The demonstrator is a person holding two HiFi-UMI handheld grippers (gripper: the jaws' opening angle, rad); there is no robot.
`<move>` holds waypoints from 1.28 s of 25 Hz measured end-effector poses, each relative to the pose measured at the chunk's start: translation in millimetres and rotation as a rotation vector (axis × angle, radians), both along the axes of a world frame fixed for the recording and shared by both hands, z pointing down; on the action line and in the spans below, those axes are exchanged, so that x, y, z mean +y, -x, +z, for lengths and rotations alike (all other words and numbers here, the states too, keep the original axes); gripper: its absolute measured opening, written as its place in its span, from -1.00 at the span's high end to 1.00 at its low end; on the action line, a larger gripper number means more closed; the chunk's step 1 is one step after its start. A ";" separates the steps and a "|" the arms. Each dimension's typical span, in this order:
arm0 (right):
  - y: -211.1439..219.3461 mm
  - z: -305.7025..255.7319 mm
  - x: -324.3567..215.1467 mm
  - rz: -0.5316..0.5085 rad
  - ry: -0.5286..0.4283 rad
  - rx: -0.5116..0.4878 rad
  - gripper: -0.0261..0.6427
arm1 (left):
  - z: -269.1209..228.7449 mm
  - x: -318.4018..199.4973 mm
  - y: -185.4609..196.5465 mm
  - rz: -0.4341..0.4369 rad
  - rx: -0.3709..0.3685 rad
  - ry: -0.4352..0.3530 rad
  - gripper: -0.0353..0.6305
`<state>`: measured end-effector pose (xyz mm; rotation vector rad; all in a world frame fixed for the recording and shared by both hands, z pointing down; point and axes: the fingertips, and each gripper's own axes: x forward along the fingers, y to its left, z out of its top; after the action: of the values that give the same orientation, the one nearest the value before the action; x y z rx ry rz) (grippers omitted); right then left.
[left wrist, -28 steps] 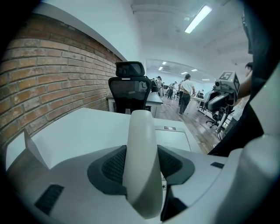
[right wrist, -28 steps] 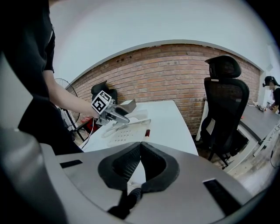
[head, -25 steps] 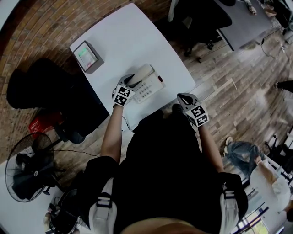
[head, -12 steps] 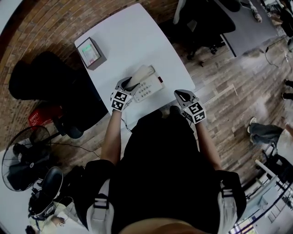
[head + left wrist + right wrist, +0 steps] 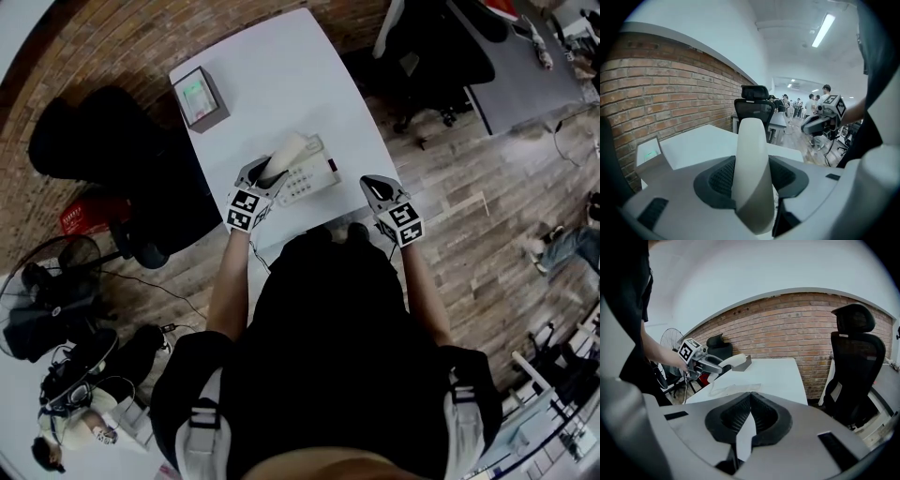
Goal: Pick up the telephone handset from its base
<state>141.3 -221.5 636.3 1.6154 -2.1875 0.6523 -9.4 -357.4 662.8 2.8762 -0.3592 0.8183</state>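
The cream telephone handset (image 5: 285, 153) is clamped near one end in my left gripper (image 5: 262, 176) and sticks out away from me over the left side of the white phone base (image 5: 311, 178). In the left gripper view the handset (image 5: 752, 178) fills the space between the jaws, pressed on both sides. From the right gripper view the handset (image 5: 733, 362) hangs clear above the table in the left gripper (image 5: 705, 363). My right gripper (image 5: 377, 189) hovers at the table's near right edge, shut with nothing in it; its jaw tips meet (image 5: 750, 401).
The white table (image 5: 272, 75) carries a small grey box with a green screen (image 5: 200, 97) at its far left corner. Black office chairs (image 5: 441, 37) stand to the right beyond it, another dark chair (image 5: 112, 178) to the left. A floor fan (image 5: 47, 309) stands at lower left.
My left gripper has risen a little with the handset in it and rolled slightly. The right gripper has drifted a short way beside the table edge, still shut.
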 end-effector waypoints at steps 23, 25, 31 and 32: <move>-32.9 -16.5 11.4 -0.164 -0.039 0.014 0.93 | -60.0 57.3 -7.6 -0.182 0.116 0.013 0.23; -35.7 -16.7 14.6 -0.176 -0.037 0.015 0.93 | -62.9 63.0 -8.9 -0.191 0.120 0.012 0.23; -39.7 -21.8 22.9 -0.199 -0.027 -0.006 0.93 | -69.3 79.5 -10.3 -0.220 0.126 0.009 0.23; -40.7 -21.3 23.9 -0.202 -0.028 -0.008 0.93 | -69.8 81.6 -10.1 -0.225 0.126 0.009 0.23</move>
<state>182.0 -197.6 615.0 1.3817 -2.3356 0.5715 0.7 -275.8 593.0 2.7935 -0.6470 0.5961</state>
